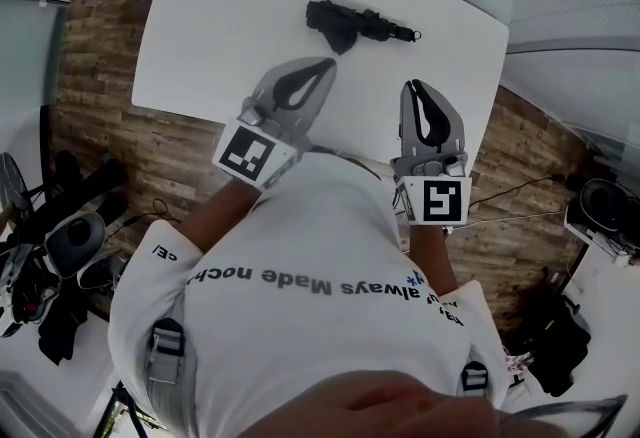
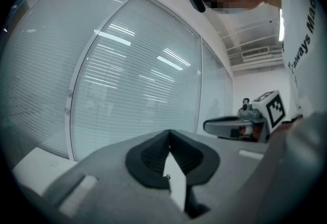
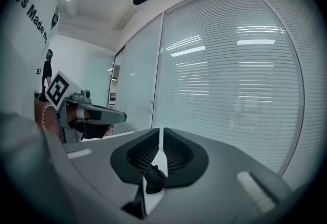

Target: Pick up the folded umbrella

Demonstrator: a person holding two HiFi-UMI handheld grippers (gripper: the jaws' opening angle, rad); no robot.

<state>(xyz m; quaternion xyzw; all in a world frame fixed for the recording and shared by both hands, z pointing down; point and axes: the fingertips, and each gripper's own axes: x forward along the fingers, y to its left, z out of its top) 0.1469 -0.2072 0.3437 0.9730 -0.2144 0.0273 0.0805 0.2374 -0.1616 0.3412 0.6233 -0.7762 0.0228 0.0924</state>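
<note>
We find the umbrella (image 1: pixel 358 24) lying untouched on the table (image 1: pixel 220 26), toward its far edge. The left gripper (image 1: pixel 322 68) and right gripper (image 1: pixel 412 86) hang over the near part of the table, well short of the umbrella, each with jaws pressed together on nothing. In our judgement nothing is done yet: approach, opening, grasp and lift all remain.

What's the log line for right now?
umbrella: on table, untouched | left tool: shut, empty | right tool: shut, empty
</note>
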